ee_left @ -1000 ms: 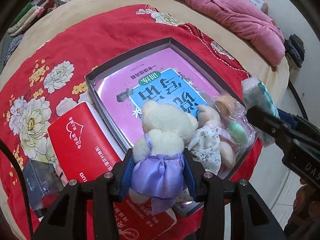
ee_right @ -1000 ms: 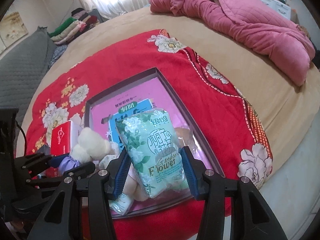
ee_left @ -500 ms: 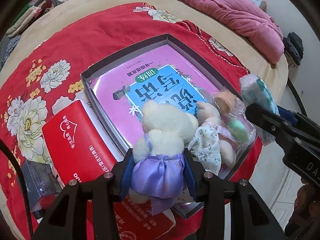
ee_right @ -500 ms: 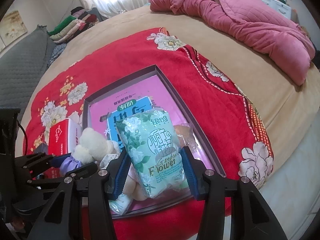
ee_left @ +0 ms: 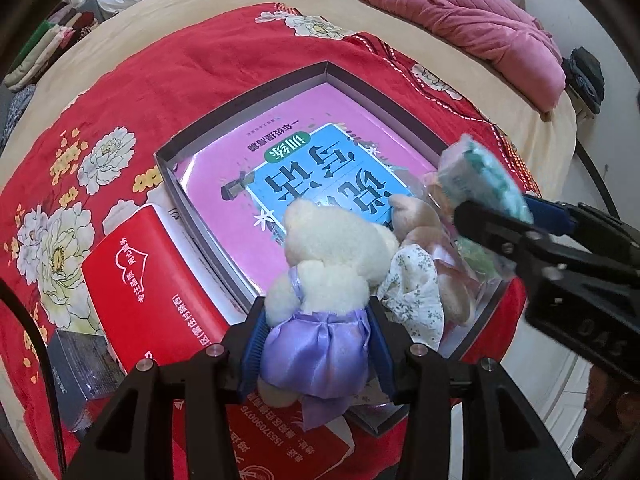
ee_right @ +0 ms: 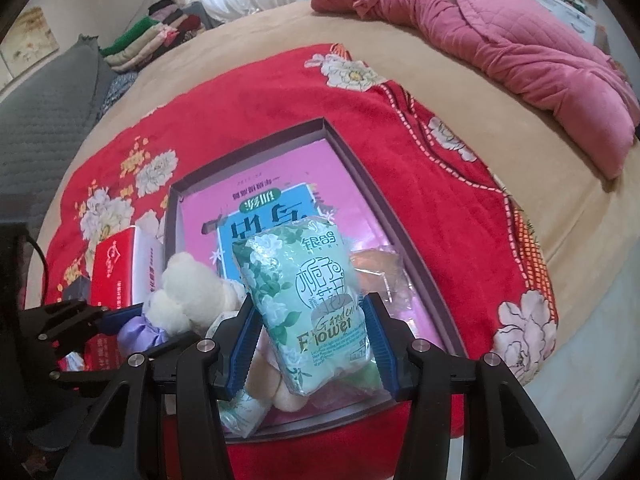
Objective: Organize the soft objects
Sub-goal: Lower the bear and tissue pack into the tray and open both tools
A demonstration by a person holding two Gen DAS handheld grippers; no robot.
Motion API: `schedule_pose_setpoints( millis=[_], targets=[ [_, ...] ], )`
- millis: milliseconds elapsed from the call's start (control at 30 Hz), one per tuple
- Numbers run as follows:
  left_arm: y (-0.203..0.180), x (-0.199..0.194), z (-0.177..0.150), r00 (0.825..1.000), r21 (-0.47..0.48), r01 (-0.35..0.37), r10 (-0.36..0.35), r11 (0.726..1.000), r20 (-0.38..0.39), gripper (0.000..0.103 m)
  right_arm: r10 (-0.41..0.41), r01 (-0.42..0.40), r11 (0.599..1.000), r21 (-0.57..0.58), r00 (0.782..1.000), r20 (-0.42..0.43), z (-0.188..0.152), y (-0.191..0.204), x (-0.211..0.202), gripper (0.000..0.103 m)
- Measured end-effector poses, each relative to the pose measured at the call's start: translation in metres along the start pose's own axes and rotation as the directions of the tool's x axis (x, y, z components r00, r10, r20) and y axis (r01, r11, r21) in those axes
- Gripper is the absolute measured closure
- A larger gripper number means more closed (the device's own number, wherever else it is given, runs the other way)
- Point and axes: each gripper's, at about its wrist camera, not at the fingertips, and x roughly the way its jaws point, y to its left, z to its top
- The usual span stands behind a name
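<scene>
My left gripper (ee_left: 316, 344) is shut on a cream teddy bear in a purple satin dress (ee_left: 328, 280), held over the near edge of a shallow grey box (ee_left: 240, 104). The box holds a pink and blue book (ee_left: 280, 160), a second bear in a floral dress (ee_left: 416, 280) and a clear bag of soft things (ee_left: 476, 256). My right gripper (ee_right: 312, 340) is shut on a green flower-print tissue pack (ee_right: 304, 296), held above the box's near right part. The tissue pack (ee_left: 480, 176) and the bear (ee_right: 192, 292) each show in the other wrist view.
A red tissue box (ee_left: 148, 284) and a dark small box (ee_left: 84, 360) lie left of the grey box on a red flowered blanket (ee_left: 140, 72). A pink quilt (ee_right: 500, 40) lies at the back right. Folded clothes (ee_right: 152, 36) are stacked at the back left. The bed edge is close on the right.
Both grippers have moved slightly forward over the box with their loads still held. The grips have not changed.
</scene>
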Motion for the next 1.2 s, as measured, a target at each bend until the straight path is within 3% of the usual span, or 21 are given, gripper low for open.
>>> schedule_pose_setpoints(
  millis=[367, 867, 933, 1000, 1200],
  targets=[
    [-0.003, 0.004, 0.002, 1.000, 0.015, -0.011, 0.011, 1.000, -0.011, 0.055, -0.028, 0.028, 1.000, 0.002, 0.999, -0.027, -0.005, -0.005, 0.020, 0.048],
    [-0.008, 0.007, 0.009, 1.000, 0.027, -0.007, 0.008, 1.000, -0.013, 0.054, -0.016, 0.016, 1.000, 0.009, 1.000, -0.015, -0.009, -0.010, 0.016, 0.042],
    [-0.009, 0.009, 0.010, 1.000, 0.032, -0.007, 0.008, 0.999, -0.015, 0.054, -0.016, 0.016, 1.000, 0.015, 1.000, -0.015, -0.009, -0.011, 0.015, 0.041],
    [-0.011, 0.009, 0.010, 1.000, 0.039, -0.013, 0.014, 0.999, -0.012, 0.053, -0.020, 0.020, 1.000, 0.023, 1.000, -0.017, -0.010, -0.013, 0.015, 0.033],
    [-0.015, 0.006, 0.009, 1.000, 0.057, -0.022, 0.022, 0.998, 0.006, 0.050, -0.020, 0.021, 0.999, 0.040, 1.000, -0.012, -0.011, -0.017, 0.011, 0.032]
  ],
)
